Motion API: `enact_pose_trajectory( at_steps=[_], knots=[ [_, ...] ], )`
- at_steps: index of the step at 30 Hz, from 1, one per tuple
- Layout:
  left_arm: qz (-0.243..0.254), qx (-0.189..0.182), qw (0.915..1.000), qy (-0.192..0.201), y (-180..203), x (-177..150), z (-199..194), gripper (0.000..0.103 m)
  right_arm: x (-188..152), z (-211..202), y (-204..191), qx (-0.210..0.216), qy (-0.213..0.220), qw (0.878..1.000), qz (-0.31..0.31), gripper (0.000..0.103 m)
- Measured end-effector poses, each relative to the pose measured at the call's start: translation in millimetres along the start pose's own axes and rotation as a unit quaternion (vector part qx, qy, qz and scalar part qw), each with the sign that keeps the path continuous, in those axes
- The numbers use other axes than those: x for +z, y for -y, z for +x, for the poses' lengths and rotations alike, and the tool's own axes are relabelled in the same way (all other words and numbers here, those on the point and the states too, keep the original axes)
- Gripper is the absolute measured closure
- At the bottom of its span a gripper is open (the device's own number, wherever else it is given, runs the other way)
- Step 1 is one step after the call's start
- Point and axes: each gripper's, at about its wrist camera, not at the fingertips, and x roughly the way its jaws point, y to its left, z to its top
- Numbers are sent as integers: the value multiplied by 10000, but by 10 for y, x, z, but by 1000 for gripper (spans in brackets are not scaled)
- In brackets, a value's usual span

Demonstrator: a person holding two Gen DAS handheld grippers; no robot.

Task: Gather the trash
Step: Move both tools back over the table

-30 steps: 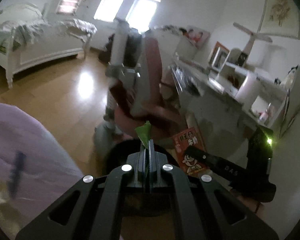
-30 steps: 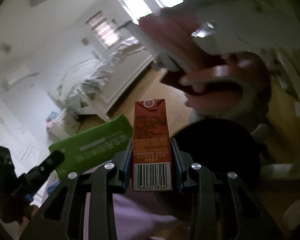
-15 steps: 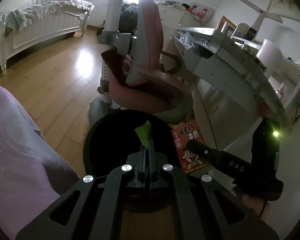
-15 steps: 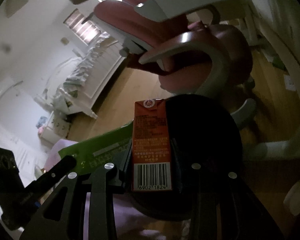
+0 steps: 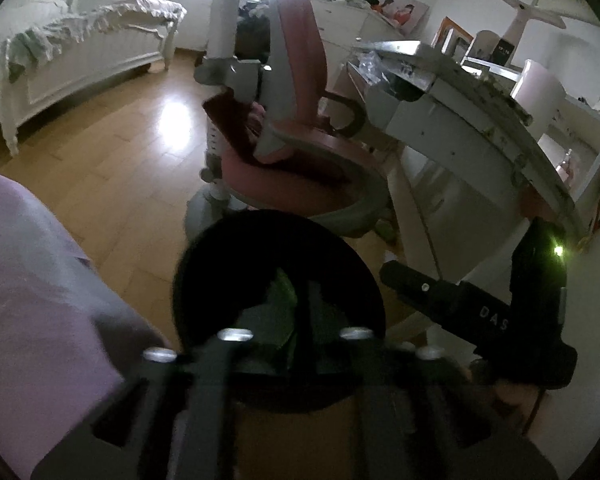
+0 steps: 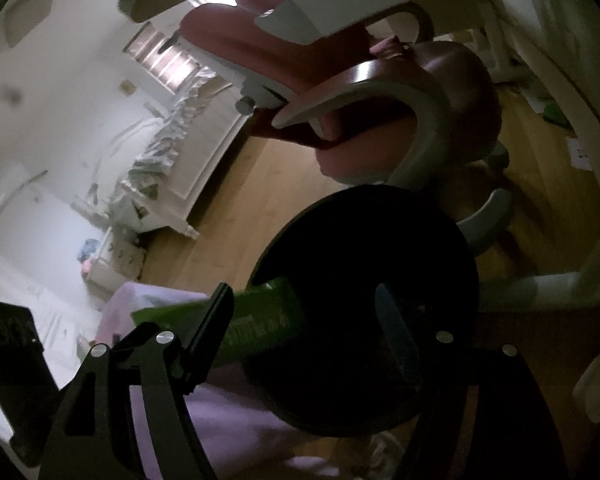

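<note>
Right gripper (image 6: 304, 320) arm reads "DAS"; green wrapper (image 6: 260, 320) print looks illegible.

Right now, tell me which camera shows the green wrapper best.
The right wrist view: the green wrapper lies side-on there, its printed face reaching over the black bin's rim. The left wrist view shows only a dim, blurred edge-on sliver at the left gripper, against the dark bin.

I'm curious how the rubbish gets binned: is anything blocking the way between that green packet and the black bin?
Nothing visible blocks it. The green packet hangs right over the open mouth of the black bin, with nothing seen between them. The right gripper, its fingers open and empty, hovers beside the packet over the same bin.
</note>
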Motion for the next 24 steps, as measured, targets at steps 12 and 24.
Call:
enact_pose_trajectory(
  at_steps=[12,24],
  knots=[
    [-335,446,9910,1219,-515,-80,-1205,5,-188,25,-827,370,-225,9960,-785,26],
    [-189,2481,9630,1036,-1916,-800,-2290,5,-830,296,-2635,1515,-1212,9484,-2507,20]
  ],
)
